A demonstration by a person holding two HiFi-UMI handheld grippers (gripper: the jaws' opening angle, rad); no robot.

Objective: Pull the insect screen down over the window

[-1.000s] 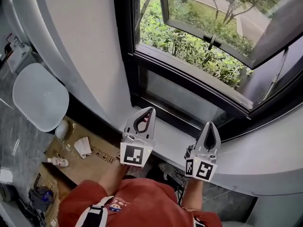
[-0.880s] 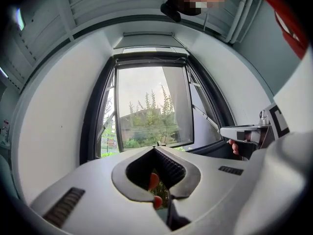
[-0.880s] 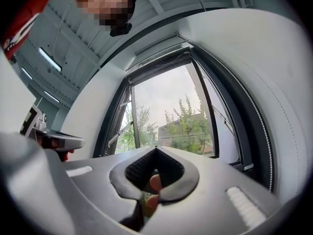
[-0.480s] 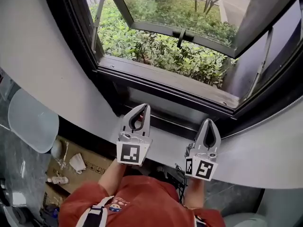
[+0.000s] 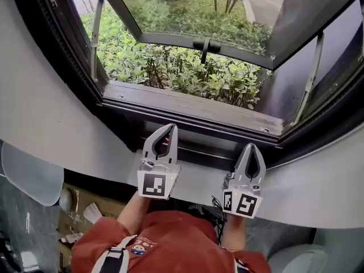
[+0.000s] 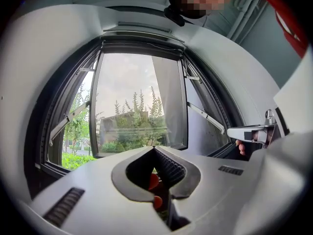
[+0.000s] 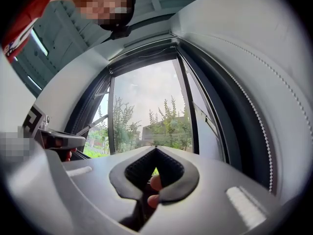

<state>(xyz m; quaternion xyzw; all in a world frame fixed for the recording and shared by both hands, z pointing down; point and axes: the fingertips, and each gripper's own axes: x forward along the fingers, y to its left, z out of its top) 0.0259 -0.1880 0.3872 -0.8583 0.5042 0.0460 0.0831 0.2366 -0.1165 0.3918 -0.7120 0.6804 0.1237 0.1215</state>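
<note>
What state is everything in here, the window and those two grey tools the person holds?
Black-framed glass window sash: open, swung outward.
Insect screen: not pulled down; no mesh shows across the window.
Left grey gripper: jaws shut, holding nothing.
Right grey gripper: jaws shut, holding nothing.

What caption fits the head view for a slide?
Left gripper and right gripper, both shut and empty, face the open window above green shrubs.

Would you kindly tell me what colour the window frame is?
The window frame is black, clearest in the head view.
</note>
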